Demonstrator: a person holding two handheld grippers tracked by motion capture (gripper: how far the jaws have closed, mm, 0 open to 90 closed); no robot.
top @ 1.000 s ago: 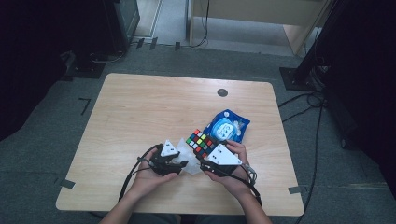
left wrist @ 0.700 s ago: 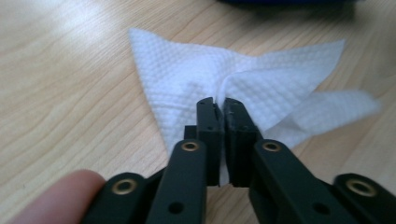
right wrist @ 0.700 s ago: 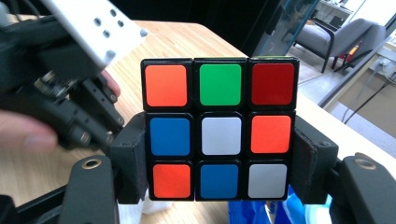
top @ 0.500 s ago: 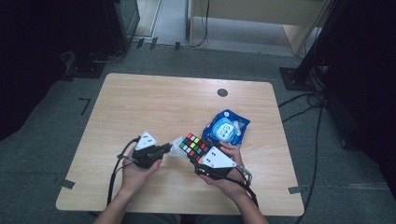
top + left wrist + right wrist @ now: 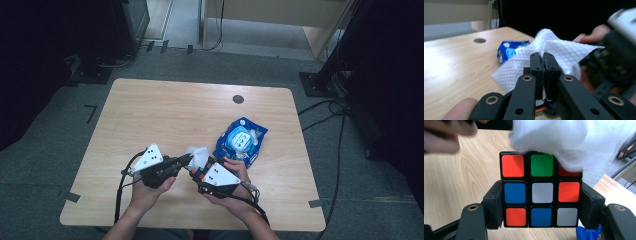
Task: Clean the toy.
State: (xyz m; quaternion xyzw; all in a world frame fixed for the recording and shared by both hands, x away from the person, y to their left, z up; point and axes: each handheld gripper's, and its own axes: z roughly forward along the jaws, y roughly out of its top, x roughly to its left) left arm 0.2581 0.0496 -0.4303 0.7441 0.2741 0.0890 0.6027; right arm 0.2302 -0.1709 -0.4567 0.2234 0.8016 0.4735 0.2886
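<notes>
Right claw point(image 5: 541, 207) grips puzzle cube point(image 5: 541, 192) squarely, face toward its camera

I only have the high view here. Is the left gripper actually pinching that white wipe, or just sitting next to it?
Observer: It is pinching it. In the left gripper view the left gripper has its fingers shut on the white wipe.
Operator: What is under the right gripper's grey plate?
Observer: A colour puzzle cube. The right gripper clamps it from both sides, across its lower two rows.
Operator: Is the wipe on the cube yet?
Observer: Yes. In the right gripper view the wipe covers the far right corner of the cube's facing side, partly hiding one red sticker.
</notes>
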